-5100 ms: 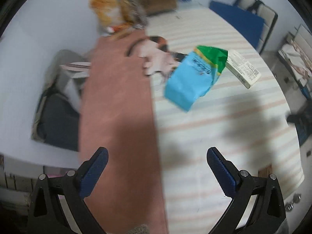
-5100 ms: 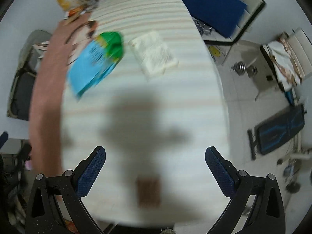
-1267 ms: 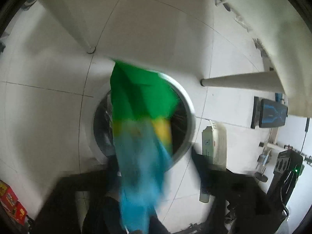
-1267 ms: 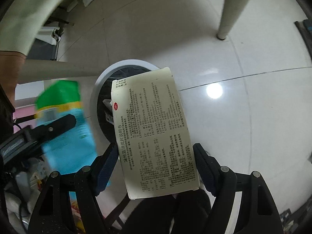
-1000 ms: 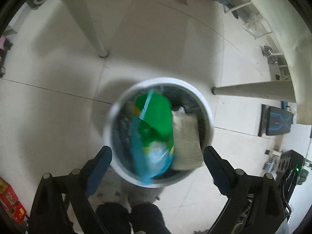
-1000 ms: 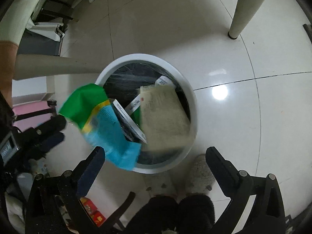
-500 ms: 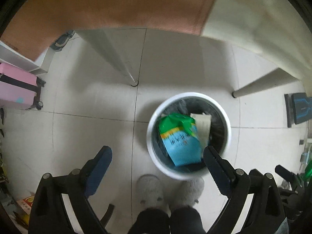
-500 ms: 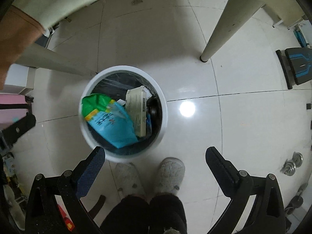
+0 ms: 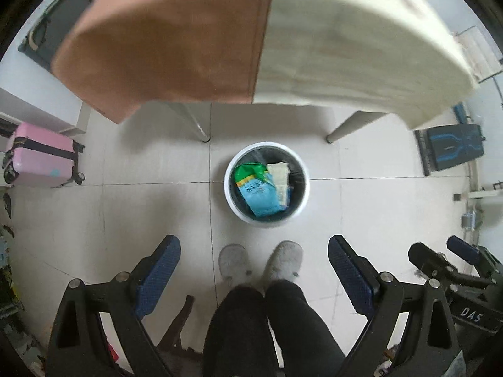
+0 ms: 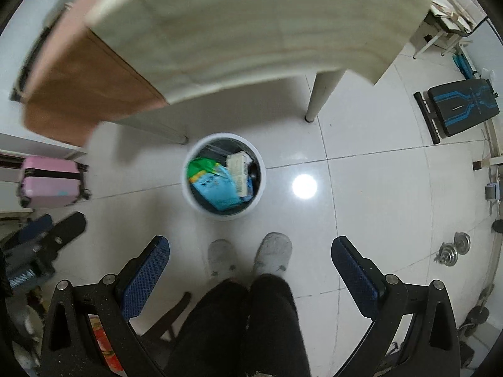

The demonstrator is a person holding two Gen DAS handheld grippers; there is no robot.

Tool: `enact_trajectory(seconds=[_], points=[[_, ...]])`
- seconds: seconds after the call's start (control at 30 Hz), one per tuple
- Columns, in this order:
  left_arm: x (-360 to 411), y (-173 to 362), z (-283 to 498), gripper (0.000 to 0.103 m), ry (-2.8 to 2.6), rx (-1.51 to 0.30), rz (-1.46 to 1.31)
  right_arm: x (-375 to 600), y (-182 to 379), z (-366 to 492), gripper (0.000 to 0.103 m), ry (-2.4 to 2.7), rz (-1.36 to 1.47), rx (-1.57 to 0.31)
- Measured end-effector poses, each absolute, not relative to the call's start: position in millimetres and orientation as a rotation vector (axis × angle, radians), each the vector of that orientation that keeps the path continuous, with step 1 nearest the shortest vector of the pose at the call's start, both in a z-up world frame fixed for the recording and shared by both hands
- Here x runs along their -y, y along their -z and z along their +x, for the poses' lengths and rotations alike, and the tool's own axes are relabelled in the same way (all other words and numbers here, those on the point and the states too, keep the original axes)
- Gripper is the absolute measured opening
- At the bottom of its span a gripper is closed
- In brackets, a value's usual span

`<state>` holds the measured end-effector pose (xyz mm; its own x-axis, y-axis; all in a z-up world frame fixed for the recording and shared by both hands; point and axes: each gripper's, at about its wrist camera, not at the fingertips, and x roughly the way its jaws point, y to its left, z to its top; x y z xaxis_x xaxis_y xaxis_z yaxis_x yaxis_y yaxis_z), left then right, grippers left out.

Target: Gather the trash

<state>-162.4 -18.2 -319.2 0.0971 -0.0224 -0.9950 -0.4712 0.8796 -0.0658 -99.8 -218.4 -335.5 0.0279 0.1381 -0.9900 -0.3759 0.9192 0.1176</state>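
We look down on one round white trash bin with a dark liner at 12 o'clock. Inside lie two pieces: a glossy blue-and-green bag and, touching it at 3 o'clock, a flat cream printed carton. Our left gripper and right gripper both gape wide, empty. Two fuzzy grey slippers stand at 6 o'clock.

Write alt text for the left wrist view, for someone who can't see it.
A white bin on a tiled floor holds a blue-green bag and a pale box. The open, empty left tongs frame a person's grey slippers, with a cloth-covered table above.
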Motion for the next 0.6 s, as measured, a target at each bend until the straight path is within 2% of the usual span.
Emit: enact_trajectory(seconds=[0.23, 0.6], points=[[36, 215, -185, 0.096, -0.244, -1.391, -0.527, 245, 197, -126, 0.103, -0.480, -0.125, -1.453], [41, 93, -204, 0.096, -0.174, -1.227, -0.551, 248, 48, -152, 0.103, -0.631, -0.092, -1.371]])
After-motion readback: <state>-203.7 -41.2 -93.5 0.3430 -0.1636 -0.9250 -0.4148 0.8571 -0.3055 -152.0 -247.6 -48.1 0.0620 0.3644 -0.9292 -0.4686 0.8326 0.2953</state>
